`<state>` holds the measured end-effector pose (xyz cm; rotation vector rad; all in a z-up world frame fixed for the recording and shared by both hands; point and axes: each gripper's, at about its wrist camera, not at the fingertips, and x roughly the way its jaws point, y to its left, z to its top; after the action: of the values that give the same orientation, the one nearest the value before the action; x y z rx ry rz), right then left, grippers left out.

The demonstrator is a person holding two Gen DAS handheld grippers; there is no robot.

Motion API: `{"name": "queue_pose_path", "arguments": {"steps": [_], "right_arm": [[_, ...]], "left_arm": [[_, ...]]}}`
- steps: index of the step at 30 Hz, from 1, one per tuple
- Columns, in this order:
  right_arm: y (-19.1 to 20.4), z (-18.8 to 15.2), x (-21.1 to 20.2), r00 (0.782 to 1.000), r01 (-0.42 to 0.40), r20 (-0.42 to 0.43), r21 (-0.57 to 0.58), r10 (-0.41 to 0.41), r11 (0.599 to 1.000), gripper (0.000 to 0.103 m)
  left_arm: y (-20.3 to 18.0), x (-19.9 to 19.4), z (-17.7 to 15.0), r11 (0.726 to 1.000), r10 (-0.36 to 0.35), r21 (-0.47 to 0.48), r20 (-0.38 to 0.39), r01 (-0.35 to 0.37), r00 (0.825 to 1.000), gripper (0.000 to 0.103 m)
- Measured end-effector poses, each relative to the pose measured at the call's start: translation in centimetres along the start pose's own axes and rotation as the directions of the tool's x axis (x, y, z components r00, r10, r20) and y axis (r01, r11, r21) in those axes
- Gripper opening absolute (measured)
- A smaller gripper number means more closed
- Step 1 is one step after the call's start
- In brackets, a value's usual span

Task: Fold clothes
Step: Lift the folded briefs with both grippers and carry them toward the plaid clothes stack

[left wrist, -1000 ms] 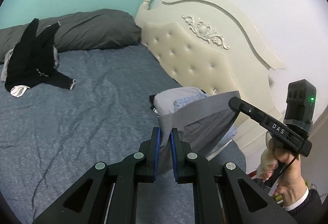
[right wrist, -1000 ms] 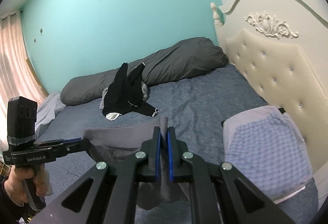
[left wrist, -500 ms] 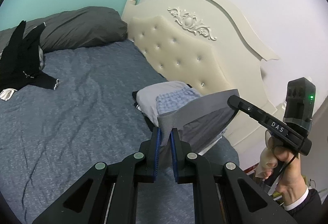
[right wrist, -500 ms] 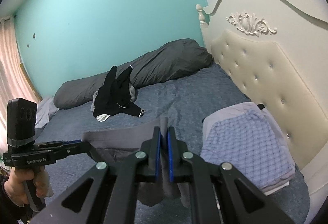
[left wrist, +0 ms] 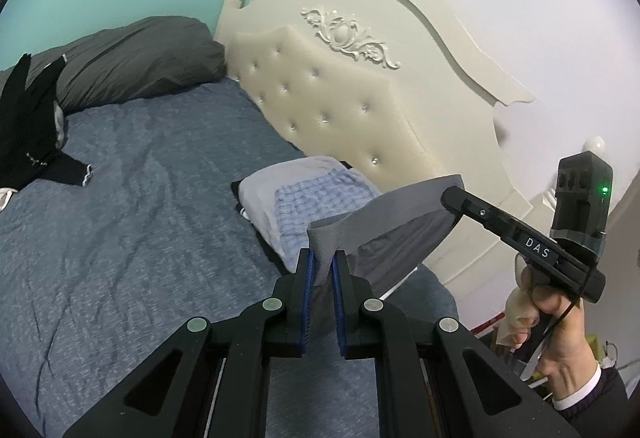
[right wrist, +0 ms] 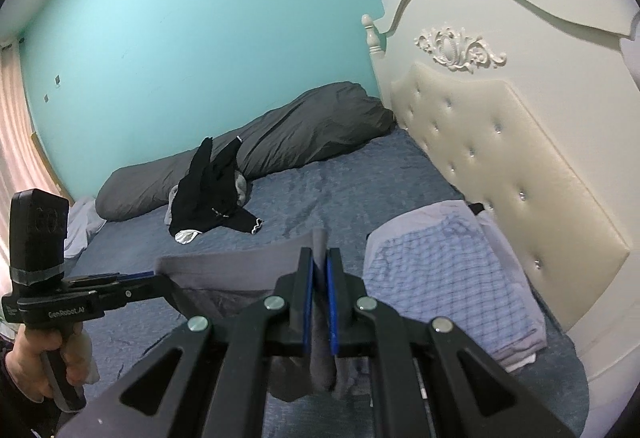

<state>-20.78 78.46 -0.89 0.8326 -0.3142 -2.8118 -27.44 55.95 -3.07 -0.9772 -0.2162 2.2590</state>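
Observation:
A folded grey garment hangs in the air, stretched between both grippers above the blue bed. My left gripper is shut on one top corner. My right gripper is shut on the other corner; it shows in the left wrist view, and the left gripper shows in the right wrist view. The garment sags between them, just left of a stack of folded clothes topped by a blue checked piece, also seen in the left wrist view.
A cream tufted headboard runs along the right of the bed. A dark grey duvet roll lies at the far side. A heap of black clothing rests against it. A pink curtain hangs far left.
Both grippers have carried the grey garment to the right, toward the headboard and the folded stack. The stack now sits closer and more central in both views.

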Motion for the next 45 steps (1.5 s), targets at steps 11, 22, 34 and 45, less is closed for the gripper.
{"name": "queue_pose_path", "arguments": {"steps": [11,22,34,45], "right_arm": [[-1.4,1.1,-3.7,0.999,0.004,0.044,-0.003,-0.004,1.000,0.006],[-3.0,2.8,-7.8,0.996,0.044,0.076,0.006,-0.044,0.999,0.006],[-6.7,2.8,-9.6,0.994,0.064,0.082,0.026,-0.066,0.998,0.006],[-8.0,4.4,-8.8,0.995,0.072,0.073,0.012,-0.073,0.997,0.006]], "left_arm": [[-3.3,-1.2,1.3,0.999,-0.023,0.030,0.034,0.022,0.999,0.008],[-7.9,-1.5,2.7,0.996,-0.044,0.083,0.034,0.041,0.998,0.008],[-10.7,1.0,3.7,0.994,-0.047,0.105,0.024,0.044,0.999,0.007],[-11.5,3.2,5.0,0.994,-0.051,0.097,0.021,0.049,0.998,0.007]]}}
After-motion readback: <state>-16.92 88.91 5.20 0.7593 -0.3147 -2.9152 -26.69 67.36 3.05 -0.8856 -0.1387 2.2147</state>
